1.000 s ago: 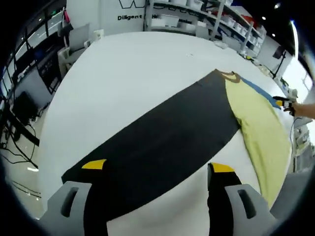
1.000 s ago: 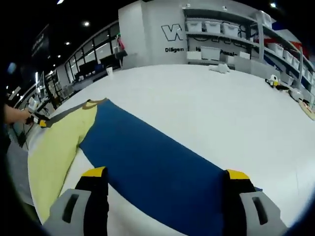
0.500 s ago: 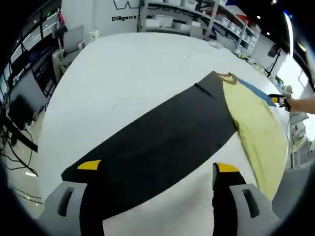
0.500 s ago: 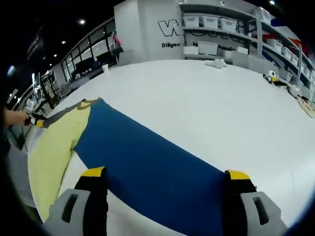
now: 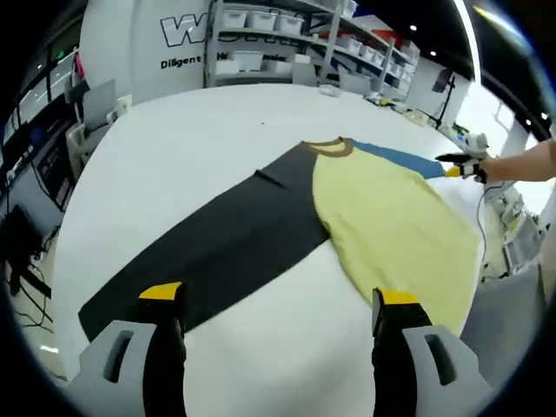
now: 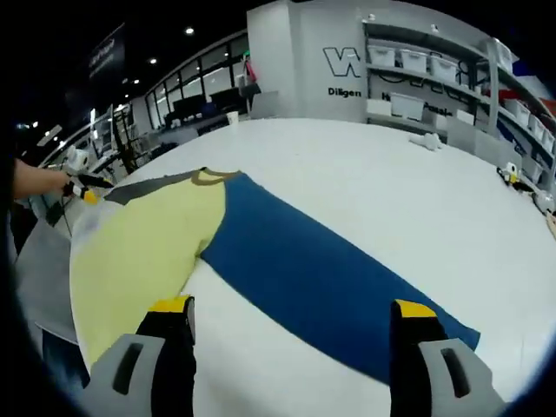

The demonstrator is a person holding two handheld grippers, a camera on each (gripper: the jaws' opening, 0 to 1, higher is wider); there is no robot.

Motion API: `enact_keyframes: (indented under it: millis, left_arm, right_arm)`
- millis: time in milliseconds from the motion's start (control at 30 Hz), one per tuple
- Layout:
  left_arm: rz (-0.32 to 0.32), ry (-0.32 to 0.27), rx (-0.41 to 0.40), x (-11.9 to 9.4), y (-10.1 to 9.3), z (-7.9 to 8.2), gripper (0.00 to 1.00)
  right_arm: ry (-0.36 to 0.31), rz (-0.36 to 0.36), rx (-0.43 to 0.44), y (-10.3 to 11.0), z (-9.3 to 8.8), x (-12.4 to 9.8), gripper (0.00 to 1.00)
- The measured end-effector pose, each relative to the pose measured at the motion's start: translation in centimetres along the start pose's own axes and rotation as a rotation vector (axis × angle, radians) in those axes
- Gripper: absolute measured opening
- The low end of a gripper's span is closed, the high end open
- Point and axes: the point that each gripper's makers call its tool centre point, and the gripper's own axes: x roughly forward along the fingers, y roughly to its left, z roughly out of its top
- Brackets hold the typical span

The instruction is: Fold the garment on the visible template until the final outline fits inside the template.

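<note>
Both grippers' fingers [image 5: 162,300] [image 6: 415,314] spread apart over the flat garment [image 5: 391,230] on the white table [image 5: 174,156], shelving [image 6: 434,74] behind.

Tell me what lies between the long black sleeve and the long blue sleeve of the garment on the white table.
The pale yellow body panel lies between the black sleeve and the blue sleeve, with the brown collar at its far end, in both gripper views.

A lab or workshop hall is shown: a wide white bench [image 5: 200,148], shelving [image 5: 287,39] stacked with bins [image 6: 413,61], and lettering [image 5: 187,30] on the wall.
</note>
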Motion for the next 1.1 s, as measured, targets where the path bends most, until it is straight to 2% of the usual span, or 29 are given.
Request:
enact_keyframes:
  millis: [33, 100, 133, 267, 300, 333, 433, 500, 567, 633, 767, 800, 833, 967, 1100]
  left_arm:
    - [-0.014, -0.002, 0.028, 0.1, -0.9, -0.1, 0.84]
    - [-0.064, 0.005, 0.057, 0.3, -3.3, -0.7, 0.82]
    - [-0.098, 0.008, 0.066, 0.4, -4.8, -1.1, 0.83]
    - [-0.203, 0.027, 0.149, 1.0, -10.3, -2.6, 0.82]
    - [-0.212, 0.03, 0.156, 1.0, -10.7, -2.8, 0.83]
    - [-0.232, 0.034, 0.18, 1.2, -12.0, -3.1, 0.83]
    - [-0.244, 0.044, 0.201, 2.0, -13.5, -3.8, 0.83]
    - [-0.245, 0.043, 0.231, 2.4, -14.3, -3.9, 0.82]
    - [-0.253, 0.057, 0.254, 2.8, -15.0, -4.5, 0.8]
    - [-0.251, 0.079, 0.277, 3.1, -15.3, -5.3, 0.8]
    - [-0.219, 0.153, 0.344, 3.0, -15.1, -8.0, 0.79]
    - [-0.22, 0.151, 0.349, 2.9, -15.2, -8.5, 0.79]
    - [-0.216, 0.125, 0.369, 2.7, -15.1, -8.3, 0.8]
    - [-0.204, 0.122, 0.4, 2.1, -14.8, -9.1, 0.79]
    - [-0.207, 0.118, 0.394, 1.6, -14.3, -9.4, 0.79]
  right_arm:
    - [-0.004, 0.02, -0.002, 1.1, -0.1, 0.0, 0.91]
    - [0.012, 0.074, -0.07, 4.2, -0.9, -0.2, 0.91]
    - [0.007, 0.084, -0.061, 4.8, -1.0, -0.3, 0.9]
    - [0.029, 0.218, -0.156, 10.5, -2.7, -0.7, 0.89]
    - [0.039, 0.231, -0.191, 11.4, -3.1, -0.7, 0.9]
    - [0.039, 0.267, -0.208, 13.1, -3.4, -0.8, 0.9]
    - [0.047, 0.321, -0.258, 16.3, -4.0, -0.6, 0.89]
    - [0.062, 0.341, -0.342, 17.6, -4.5, -0.1, 0.87]
    - [0.057, 0.361, -0.336, 19.1, -4.7, 0.2, 0.87]
    - [0.084, 0.353, -0.399, 19.2, -5.7, 0.5, 0.88]
    - [0.12, 0.353, -0.389, 19.7, -7.6, 0.3, 0.87]
    - [0.138, 0.348, -0.4, 19.7, -8.3, 0.0, 0.88]
    - [0.113, 0.349, -0.416, 20.0, -8.1, -0.2, 0.89]
    - [0.116, 0.329, -0.407, 20.5, -8.4, -0.7, 0.9]
    - [0.116, 0.313, -0.391, 21.0, -8.6, -1.0, 0.89]
